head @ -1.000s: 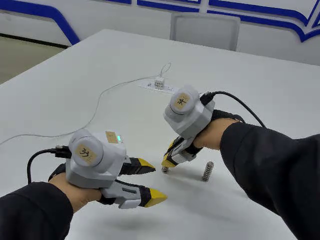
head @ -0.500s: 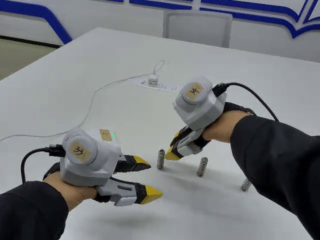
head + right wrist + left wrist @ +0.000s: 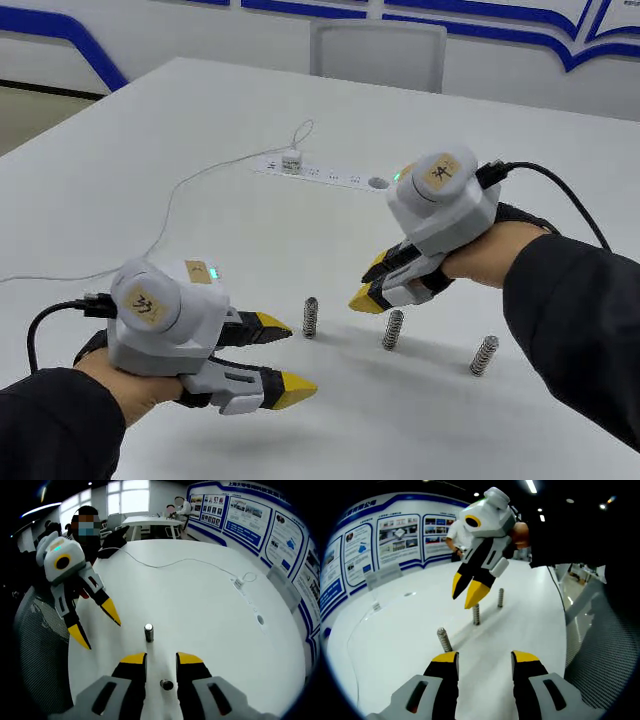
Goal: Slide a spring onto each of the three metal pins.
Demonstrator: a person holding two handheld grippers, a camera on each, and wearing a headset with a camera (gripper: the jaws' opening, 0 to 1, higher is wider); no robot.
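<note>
The left spring [image 3: 310, 317], middle spring [image 3: 393, 329] and right spring [image 3: 484, 355] stand upright in a row on the table [image 3: 150, 190], each apart from the next. A rounded metal top shows on the left spring in the right gripper view. I cannot tell more of the pins inside the coils.

The right gripper [image 3: 368, 283] hangs just above and beside the middle spring, tips pointing down and to the left. Its jaws stand a little apart with nothing between the pads. In its own view the top of the middle spring shows below the gap, clear of both jaws.

The left gripper [image 3: 285, 357] is low over the table near the left spring, level and pointing right. Its jaws are spread wide and empty. In its own view the left spring stands just beyond one tip, not touching it.

The table is white, smooth and faintly glossy. Farther back lies a white power strip [image 3: 325, 173] with a plug [image 3: 291, 160] in it, and a thin cable [image 3: 165, 215] trails off toward the left edge. A grey chair [image 3: 378, 50] stands at the far side before a white wall [image 3: 150, 30] with blue bands. The right gripper view shows posters [image 3: 240, 525] along that wall and a person [image 3: 178, 506] by a far table [image 3: 150, 521].
</note>
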